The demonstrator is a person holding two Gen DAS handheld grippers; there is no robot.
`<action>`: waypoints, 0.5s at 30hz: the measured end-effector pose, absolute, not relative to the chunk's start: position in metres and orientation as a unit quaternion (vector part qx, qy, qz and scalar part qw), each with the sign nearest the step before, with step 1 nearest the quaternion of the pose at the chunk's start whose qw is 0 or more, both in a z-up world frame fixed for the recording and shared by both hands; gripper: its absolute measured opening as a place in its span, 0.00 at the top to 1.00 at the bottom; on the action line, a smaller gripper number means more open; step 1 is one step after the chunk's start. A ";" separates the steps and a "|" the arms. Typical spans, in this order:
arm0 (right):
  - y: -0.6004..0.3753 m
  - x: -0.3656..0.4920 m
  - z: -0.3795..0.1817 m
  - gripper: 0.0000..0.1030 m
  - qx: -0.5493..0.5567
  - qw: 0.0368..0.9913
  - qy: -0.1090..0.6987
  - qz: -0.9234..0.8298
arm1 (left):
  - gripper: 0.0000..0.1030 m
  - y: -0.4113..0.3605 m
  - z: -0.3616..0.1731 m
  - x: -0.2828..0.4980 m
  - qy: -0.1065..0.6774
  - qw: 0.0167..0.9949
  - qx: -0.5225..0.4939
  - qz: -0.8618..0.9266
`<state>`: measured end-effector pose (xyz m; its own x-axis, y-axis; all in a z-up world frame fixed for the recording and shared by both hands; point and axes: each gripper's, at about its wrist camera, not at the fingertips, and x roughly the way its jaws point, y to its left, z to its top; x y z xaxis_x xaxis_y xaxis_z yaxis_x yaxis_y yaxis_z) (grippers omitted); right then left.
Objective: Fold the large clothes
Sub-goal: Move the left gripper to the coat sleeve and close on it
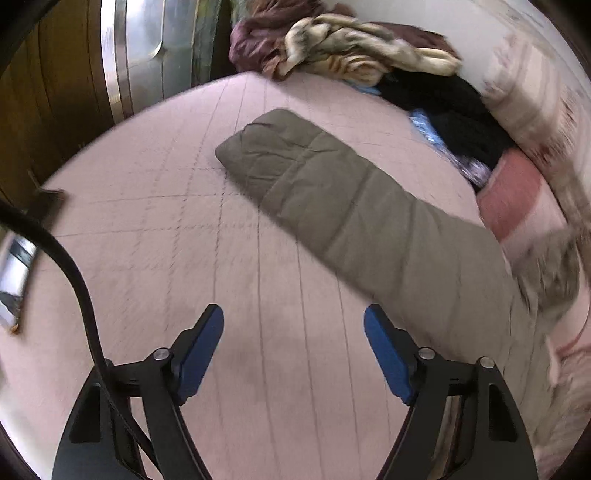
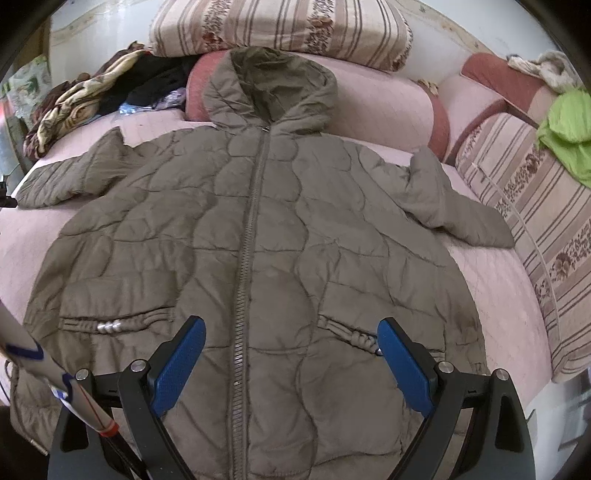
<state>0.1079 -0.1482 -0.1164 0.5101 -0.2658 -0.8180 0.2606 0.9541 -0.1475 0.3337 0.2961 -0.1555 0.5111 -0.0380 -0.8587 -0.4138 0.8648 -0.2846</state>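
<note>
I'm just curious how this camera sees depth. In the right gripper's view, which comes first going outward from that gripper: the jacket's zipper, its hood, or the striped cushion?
1. Zipper, running up the jacket's middle from between the right gripper fingers.
2. Hood, at the jacket's top.
3. Striped cushion, behind the hood.

Left hand-held gripper, black frame with blue textured pads, fills the lower centre of its wrist view, pitched steeply downward. Jaws apart, nothing between them.

Right hand-held gripper, same black-and-blue build, lower centre of its view, also angled downward. Jaws spread wide, pads gripping nothing.
</note>
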 end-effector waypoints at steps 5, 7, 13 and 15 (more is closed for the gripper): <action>-0.164 0.114 -0.123 0.07 0.003 0.866 0.470 -0.172 | 0.34 0.328 -0.189 0.378 0.481 0.802 -0.342 0.096; -0.169 0.116 -0.124 0.07 0.007 0.865 0.468 -0.180 | 0.34 0.335 -0.191 0.389 0.464 0.804 -0.359 0.101; -0.182 0.123 -0.128 0.07 0.007 0.861 0.468 -0.200 | 0.34 0.349 -0.198 0.422 0.440 0.795 -0.405 0.098; -0.185 0.125 -0.130 0.07 0.008 0.858 0.470 -0.206 | 0.65 0.348 -0.197 0.431 0.448 0.795 -0.391 0.120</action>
